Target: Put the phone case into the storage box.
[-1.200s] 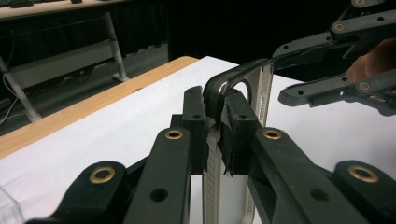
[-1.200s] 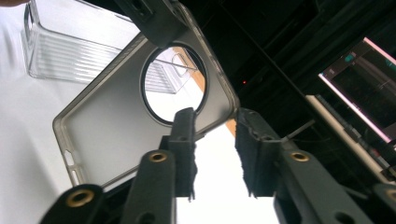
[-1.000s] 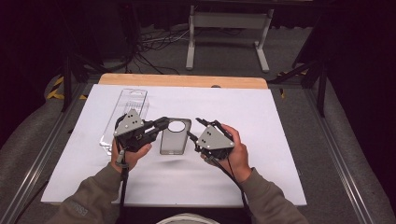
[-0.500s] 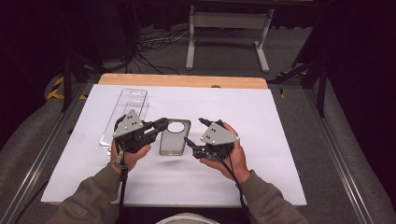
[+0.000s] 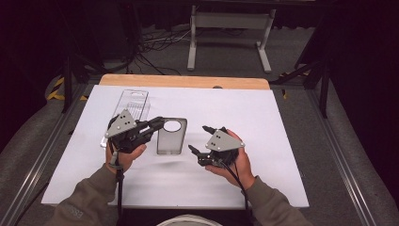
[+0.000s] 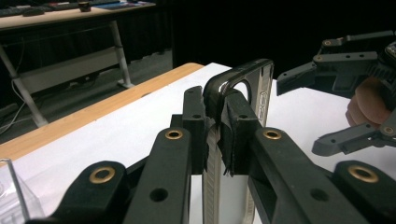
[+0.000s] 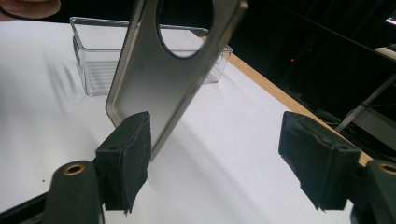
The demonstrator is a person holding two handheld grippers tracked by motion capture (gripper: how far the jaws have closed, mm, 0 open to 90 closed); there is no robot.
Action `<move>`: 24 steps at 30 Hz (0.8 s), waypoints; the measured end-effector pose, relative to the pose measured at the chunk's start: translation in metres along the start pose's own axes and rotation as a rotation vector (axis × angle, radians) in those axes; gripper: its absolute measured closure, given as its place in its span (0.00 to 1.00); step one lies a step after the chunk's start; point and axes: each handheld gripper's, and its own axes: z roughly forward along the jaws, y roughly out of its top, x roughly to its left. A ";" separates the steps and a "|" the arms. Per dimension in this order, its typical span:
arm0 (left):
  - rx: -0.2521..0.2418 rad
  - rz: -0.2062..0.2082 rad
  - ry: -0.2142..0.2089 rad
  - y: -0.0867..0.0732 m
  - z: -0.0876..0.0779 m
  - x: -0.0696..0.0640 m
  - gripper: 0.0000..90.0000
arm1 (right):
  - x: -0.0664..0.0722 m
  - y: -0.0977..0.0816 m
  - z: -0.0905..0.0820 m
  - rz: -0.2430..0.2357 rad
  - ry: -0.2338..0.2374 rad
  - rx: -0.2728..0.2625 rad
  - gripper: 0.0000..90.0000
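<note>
So the left claw (image 6: pixel 215 135) is pinched onto the rim of the phone case (image 5: pixel 170 136) near its camera-hole end, holding it up off the white tabletop (image 5: pixel 263 122). Right claw (image 5: pixel 203 140) is spread wide, just beside the case's free edge. Case looks light, thin, kinda flexy and slick, so I'd grab the rim, not the flat back. Clear tray (image 5: pixel 128 109) sits behind.
</note>
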 end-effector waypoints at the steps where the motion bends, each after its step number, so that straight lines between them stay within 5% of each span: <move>1: -0.002 0.000 0.001 0.000 -0.001 0.001 0.90 | 0.000 -0.002 -0.001 0.004 -0.002 -0.003 0.29; 24: -0.037 0.001 0.030 0.005 -0.014 0.011 0.90 | -0.003 -0.035 -0.021 -0.011 -0.015 0.018 0.25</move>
